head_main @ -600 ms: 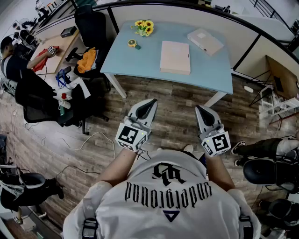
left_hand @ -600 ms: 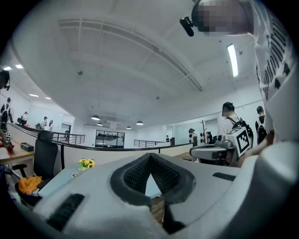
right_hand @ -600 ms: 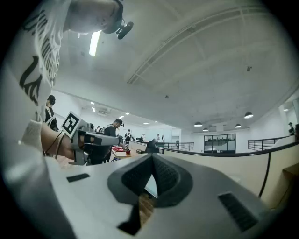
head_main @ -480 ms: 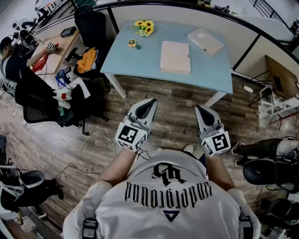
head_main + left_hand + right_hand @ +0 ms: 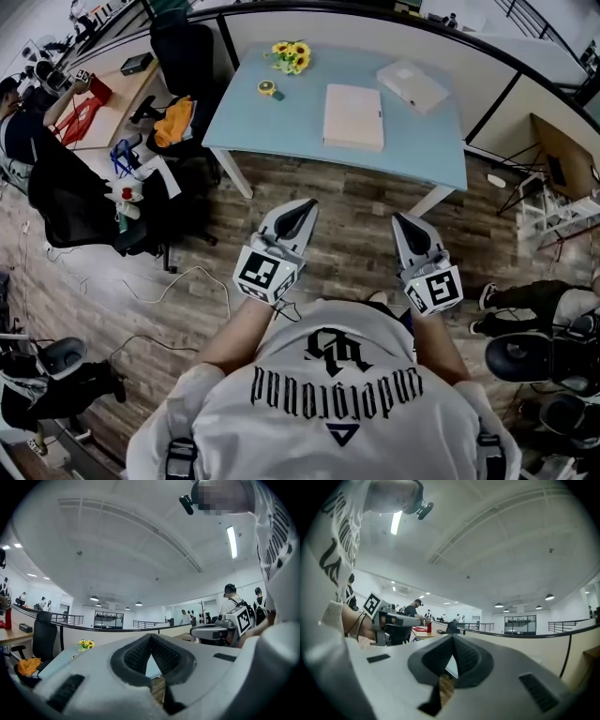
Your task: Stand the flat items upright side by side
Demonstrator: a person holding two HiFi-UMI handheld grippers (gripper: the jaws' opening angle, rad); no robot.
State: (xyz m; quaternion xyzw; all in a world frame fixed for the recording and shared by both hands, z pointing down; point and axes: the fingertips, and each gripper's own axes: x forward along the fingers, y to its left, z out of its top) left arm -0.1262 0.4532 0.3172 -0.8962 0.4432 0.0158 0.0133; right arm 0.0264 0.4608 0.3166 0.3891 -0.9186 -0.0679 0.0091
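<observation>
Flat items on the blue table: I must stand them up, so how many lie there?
2: the pink item lies at the middle of the table; the grey item near its far right corner. None appears hidden.

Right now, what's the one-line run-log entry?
task: not started | left hand-held gripper: shut, empty | right hand-held gripper: shut, empty | pink flat item, grey flat box: lying flat on blue table

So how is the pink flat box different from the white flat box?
The pink flat box lies square to the front edge of the blue table, near its middle; the white flat box sits askew, by the far right corner. Their colours differ too. Both lie flat, not yet upright.
</observation>
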